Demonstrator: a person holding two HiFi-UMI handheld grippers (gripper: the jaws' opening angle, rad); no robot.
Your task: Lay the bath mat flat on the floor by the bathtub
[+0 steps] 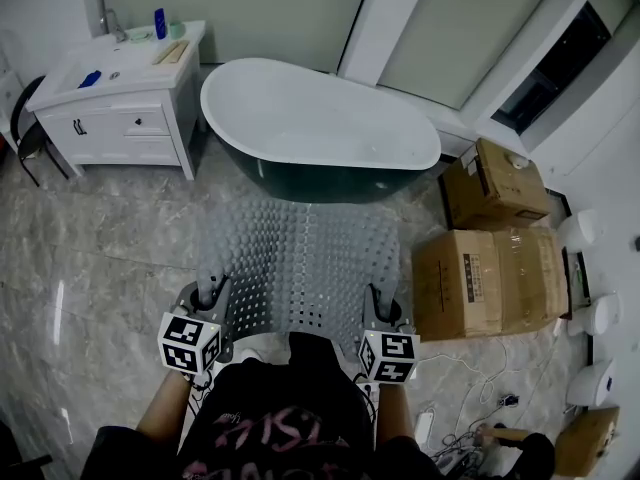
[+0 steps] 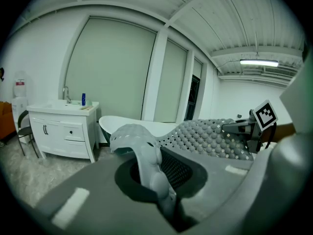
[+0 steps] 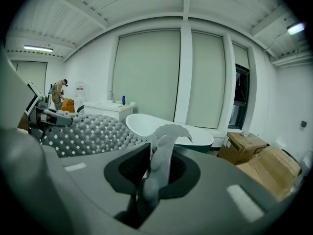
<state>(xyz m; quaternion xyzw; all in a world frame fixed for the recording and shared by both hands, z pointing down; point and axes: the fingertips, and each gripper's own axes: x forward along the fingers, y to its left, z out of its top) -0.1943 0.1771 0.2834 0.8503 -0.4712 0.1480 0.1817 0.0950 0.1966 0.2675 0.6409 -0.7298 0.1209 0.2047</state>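
Bath mat (image 1: 300, 258) held up before bathtub (image 1: 322, 118), left claw (image 1: 210, 291) and right claw (image 1: 380, 304) each clenched on its near edge.

- Pink lettering on the person's dark shirt (image 1: 265, 430): cut off and too blurred to read.
- Small labels on the cardboard boxes (image 1: 465, 288): too small to read.

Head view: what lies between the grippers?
The bath mat, held between left gripper and right gripper, each shut on a corner; seen in head view.
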